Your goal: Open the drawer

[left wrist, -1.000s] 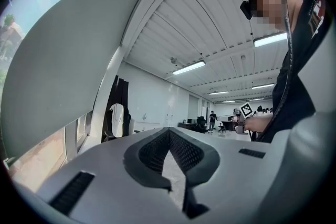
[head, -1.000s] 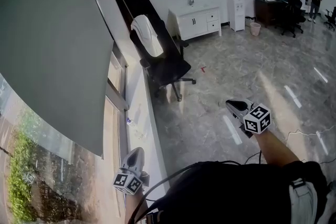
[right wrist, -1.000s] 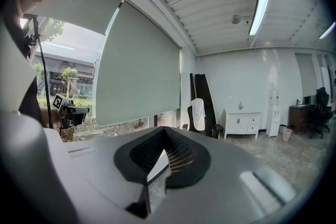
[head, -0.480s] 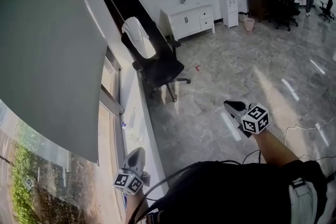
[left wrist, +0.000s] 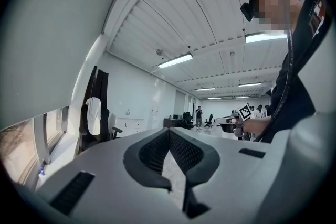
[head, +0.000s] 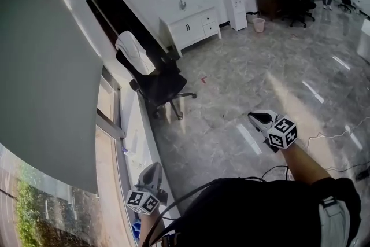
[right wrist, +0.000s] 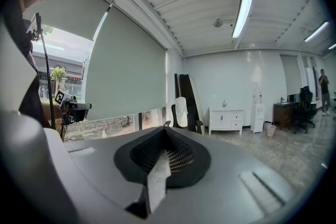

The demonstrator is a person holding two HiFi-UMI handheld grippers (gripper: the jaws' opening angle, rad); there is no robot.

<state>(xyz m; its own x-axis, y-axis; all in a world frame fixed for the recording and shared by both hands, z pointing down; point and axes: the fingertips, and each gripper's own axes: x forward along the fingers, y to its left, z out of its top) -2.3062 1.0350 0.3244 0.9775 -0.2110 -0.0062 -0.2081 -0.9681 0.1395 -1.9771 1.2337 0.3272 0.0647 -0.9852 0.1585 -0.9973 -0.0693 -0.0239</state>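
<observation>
My left claw is staying pinched shut and empty beside the window sill. The black office chair and white cabinet are drifting leftward in the head view. Its drawers are sitting closed, well apart from both claws. My right claw is likewise staying shut, empty.

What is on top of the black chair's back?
A white cloth is draped over the backrest of the black office chair by the window. It covers most of the backrest, so nothing under the cloth can be seen.
</observation>
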